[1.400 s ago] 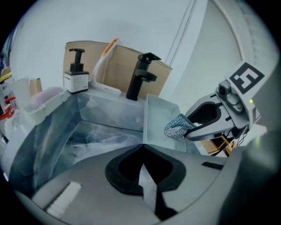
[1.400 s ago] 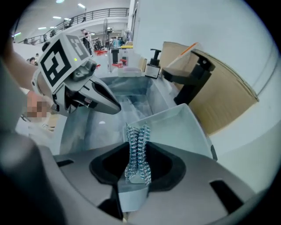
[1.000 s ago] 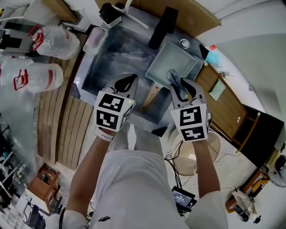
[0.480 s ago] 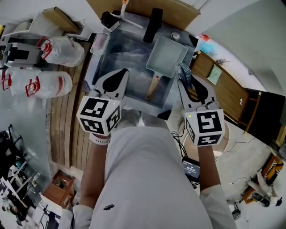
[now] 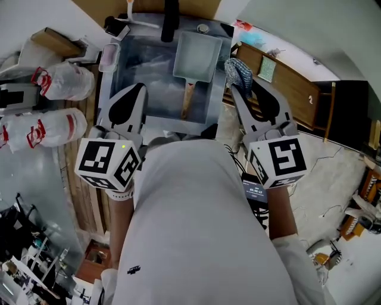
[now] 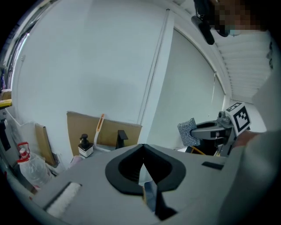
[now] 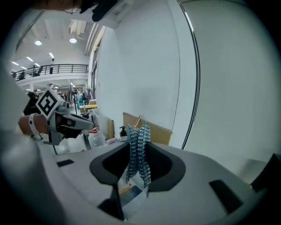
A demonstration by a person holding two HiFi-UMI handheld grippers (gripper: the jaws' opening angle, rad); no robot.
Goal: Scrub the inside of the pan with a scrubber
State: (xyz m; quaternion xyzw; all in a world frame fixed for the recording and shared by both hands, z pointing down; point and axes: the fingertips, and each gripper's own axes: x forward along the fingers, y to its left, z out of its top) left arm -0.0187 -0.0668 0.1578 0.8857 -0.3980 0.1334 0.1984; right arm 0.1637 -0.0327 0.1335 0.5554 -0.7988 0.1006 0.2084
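Note:
A square pale-grey pan (image 5: 194,55) with a wooden handle (image 5: 187,99) rests in the steel sink (image 5: 138,67), its inside bare. My right gripper (image 5: 237,81) hovers off the sink's right edge, shut on a blue-grey mesh scrubber (image 5: 238,69). The right gripper view shows the scrubber (image 7: 138,149) pinched upright between the jaws. My left gripper (image 5: 136,90) hangs over the sink's near left corner, and its jaws meet with nothing between them (image 6: 142,148). Both grippers are raised and apart from the pan. From the left gripper view the right gripper (image 6: 213,130) and scrubber (image 6: 188,131) show at the right.
Two clear plastic bottles (image 5: 64,81) with red labels lie on the slatted wooden counter at the left. A black faucet (image 5: 169,13), a soap dispenser (image 5: 115,24) and a brush stand behind the sink. A wooden cabinet (image 5: 293,85) is at the right.
Both grippers have drawn back from the sink toward the person's body. The scrubber has come off the pan's near corner and now hangs beside the sink's right edge.

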